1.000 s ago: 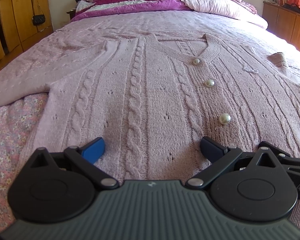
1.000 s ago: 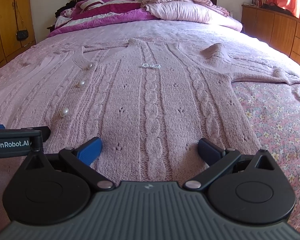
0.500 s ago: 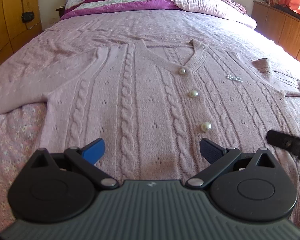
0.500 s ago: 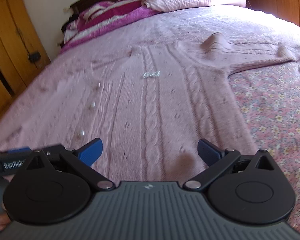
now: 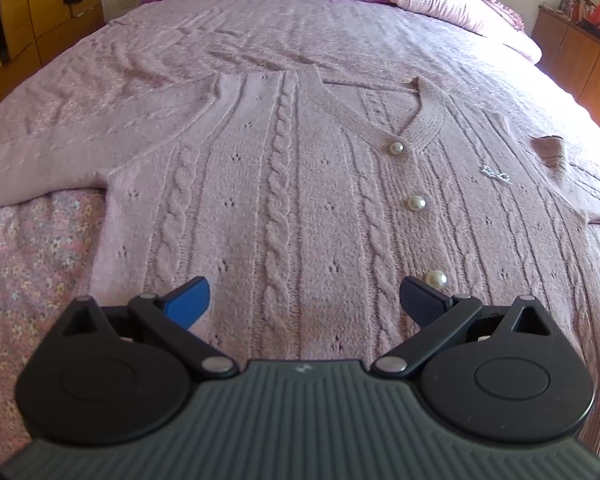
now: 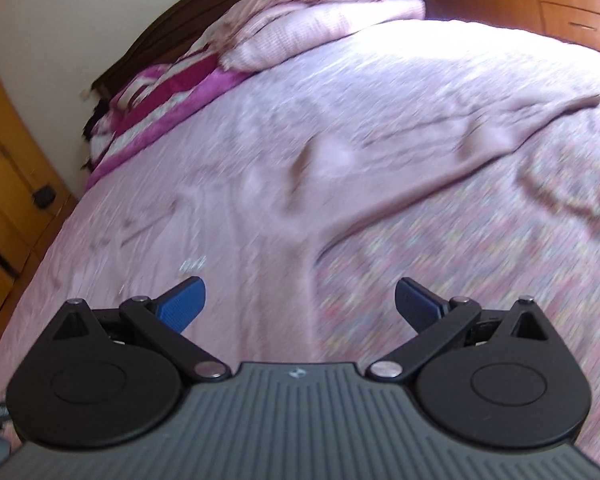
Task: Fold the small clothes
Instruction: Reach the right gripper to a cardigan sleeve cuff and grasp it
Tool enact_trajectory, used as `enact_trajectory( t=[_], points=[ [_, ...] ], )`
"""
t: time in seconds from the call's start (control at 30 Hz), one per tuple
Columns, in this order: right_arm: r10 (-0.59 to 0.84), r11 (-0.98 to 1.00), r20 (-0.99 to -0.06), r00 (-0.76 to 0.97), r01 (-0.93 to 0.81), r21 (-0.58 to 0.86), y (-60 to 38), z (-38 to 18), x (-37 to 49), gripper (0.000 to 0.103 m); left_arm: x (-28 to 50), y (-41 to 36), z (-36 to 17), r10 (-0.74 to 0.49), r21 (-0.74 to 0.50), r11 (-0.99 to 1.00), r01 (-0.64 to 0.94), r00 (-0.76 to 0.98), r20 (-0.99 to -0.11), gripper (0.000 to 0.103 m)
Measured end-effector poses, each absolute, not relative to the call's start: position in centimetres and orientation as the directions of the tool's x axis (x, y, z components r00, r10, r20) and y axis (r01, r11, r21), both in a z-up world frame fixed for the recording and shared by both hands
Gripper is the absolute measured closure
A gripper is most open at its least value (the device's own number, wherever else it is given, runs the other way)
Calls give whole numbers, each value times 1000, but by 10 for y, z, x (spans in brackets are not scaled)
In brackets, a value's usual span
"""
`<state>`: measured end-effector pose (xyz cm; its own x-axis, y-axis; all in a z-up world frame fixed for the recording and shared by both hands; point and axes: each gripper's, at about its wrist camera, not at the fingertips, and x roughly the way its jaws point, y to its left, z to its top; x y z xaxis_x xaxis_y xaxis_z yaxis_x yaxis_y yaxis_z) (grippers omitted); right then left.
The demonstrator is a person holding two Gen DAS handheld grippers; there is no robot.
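Cardigan (image 5: 284,208) lies flat, front up, across the middle of the bed (image 5: 28,264), sleeves spread toward both side edges. Both left tongs (image 5: 304,300) and right tongs (image 6: 300,300) gape wide, empty; a pinch could well catch the bed cover or snag a pearl button (image 5: 417,202).

The bed (image 5: 28,264) lies open to both grippers — nothing stands up from it near the cardigan (image 5: 284,208), which lies flat. Floral bedspread shows bare at 9 o'clock of the body, below the sleeve (image 5: 60,136). Pillows (image 5: 452,4) and bedding pile at 12 o'clock (well apart). In the blurred right view the right sleeve (image 6: 480,144) lies rumpled at 1 o'clock — a low ridge.
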<state>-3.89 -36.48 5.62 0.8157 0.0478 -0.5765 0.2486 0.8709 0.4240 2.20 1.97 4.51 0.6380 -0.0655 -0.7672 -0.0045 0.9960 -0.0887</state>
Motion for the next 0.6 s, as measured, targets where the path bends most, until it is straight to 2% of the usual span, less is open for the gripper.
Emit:
enact_trajectory(
  t=[0.23,0.6],
  points=[
    [-11,822,-539,842,314,474,-430,54,-27,0,32,15,42,-55,-86,996,-21,616,-786,0],
    [-107,716,-549,829,448,536,-526,25,6,0,39,-1,33,-56,-69,998,0,581,-812,0]
  ],
)
